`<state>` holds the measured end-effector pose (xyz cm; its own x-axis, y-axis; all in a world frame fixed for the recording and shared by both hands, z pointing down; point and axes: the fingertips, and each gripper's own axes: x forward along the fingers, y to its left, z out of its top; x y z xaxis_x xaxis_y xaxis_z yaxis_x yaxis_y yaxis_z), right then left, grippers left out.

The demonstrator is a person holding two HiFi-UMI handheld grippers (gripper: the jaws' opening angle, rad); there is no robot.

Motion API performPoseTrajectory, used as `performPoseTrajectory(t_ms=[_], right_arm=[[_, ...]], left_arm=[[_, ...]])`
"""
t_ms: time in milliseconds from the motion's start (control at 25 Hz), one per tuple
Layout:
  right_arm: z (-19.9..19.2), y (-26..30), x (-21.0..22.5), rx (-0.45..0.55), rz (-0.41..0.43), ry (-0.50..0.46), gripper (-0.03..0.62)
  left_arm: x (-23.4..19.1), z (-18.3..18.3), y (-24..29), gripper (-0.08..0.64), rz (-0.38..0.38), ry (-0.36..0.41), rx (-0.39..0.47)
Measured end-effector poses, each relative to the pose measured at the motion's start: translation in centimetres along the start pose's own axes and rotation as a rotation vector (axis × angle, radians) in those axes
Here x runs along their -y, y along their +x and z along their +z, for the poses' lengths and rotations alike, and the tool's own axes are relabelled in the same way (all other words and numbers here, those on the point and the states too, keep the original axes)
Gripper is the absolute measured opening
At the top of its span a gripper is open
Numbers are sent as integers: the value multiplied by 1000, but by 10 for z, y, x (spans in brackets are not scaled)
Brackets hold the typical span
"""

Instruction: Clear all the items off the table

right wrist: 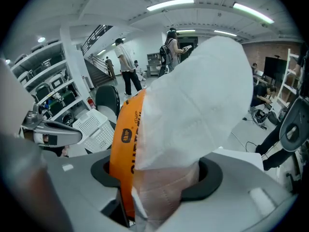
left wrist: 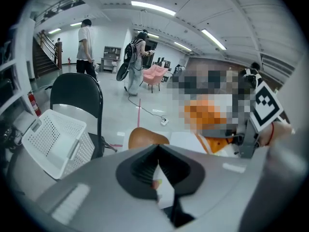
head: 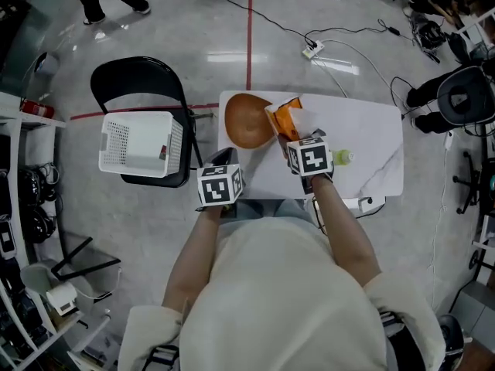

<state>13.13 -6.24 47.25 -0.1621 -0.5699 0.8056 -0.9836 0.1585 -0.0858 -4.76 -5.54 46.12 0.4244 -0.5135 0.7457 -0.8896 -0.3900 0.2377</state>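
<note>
left gripper view: left tongs (left wrist: 157,170) pressed together, empty | right gripper view: right tongs (right wrist: 159,178) pinching orange tissue pack (right wrist: 124,144) | head view alone: small green item (head: 343,158) on table (head: 371,145)

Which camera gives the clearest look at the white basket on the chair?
The head view: the white basket shows whole from above, on the black chair. The left gripper view shows it smaller, from the side. The right gripper view shows only a small part beside the tissue pack.
</note>
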Motion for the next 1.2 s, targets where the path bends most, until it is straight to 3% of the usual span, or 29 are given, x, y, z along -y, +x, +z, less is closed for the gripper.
performPoseTrajectory(t_ms=[600,920,1200], right_arm=[[41,35,-115,-3,55,-60,311],[51,45,-157,-26,136,-156,311],[65,59,-178,-36,232,-278,311]], left_arm=[[-105,5,-32,9,26,-32,17],[-144,-1,-45,9,108,-143,35],[-154,-3,-49,9,195,-240,66]])
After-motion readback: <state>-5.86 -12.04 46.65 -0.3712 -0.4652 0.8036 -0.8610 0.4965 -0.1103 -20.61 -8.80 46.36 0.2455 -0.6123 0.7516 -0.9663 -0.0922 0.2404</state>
